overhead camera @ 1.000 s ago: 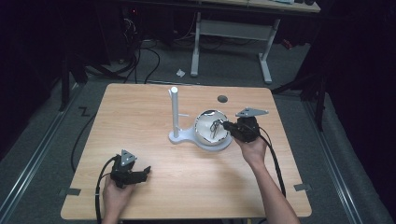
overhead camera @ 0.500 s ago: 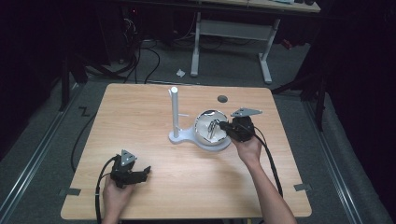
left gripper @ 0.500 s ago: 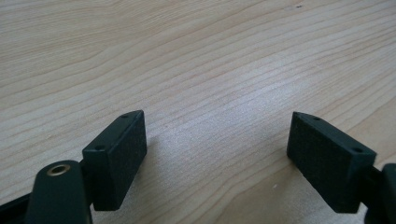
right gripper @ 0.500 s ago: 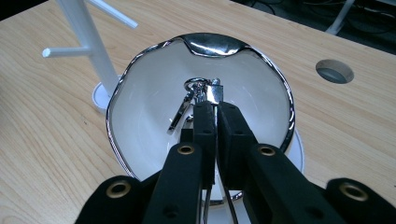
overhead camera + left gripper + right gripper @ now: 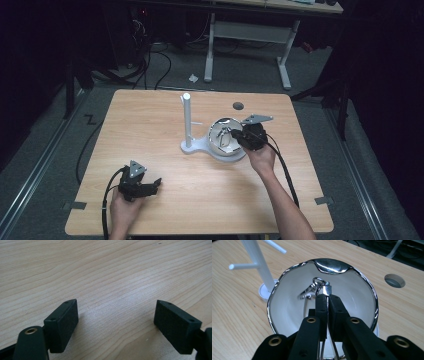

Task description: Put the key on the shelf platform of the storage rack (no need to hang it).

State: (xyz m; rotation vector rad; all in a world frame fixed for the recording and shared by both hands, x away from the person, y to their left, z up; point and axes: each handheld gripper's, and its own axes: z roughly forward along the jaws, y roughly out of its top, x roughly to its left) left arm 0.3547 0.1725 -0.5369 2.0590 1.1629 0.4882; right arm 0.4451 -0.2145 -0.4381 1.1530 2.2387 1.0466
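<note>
A shiny metal bowl (image 5: 218, 125) (image 5: 332, 265) sits right of the table's middle, beside a white stand (image 5: 187, 120) (image 5: 259, 265) with side pegs. My right gripper (image 5: 235, 136) (image 5: 327, 296) reaches into the bowl from the right. Its jaws are shut on a metal keyring with a clasp (image 5: 314, 287) (image 5: 225, 136), which hangs just above the bowl's white inside. My left gripper (image 5: 155, 184) (image 5: 116, 317) rests low over bare wood near the front left of the table, open, with nothing between its pads.
The wooden table (image 5: 150, 130) has a round hole (image 5: 238, 105) (image 5: 395, 280) behind the bowl. Cables trail from both grippers toward the front edge. On the dark floor beyond the table stand a desk frame (image 5: 250, 35) and loose cables.
</note>
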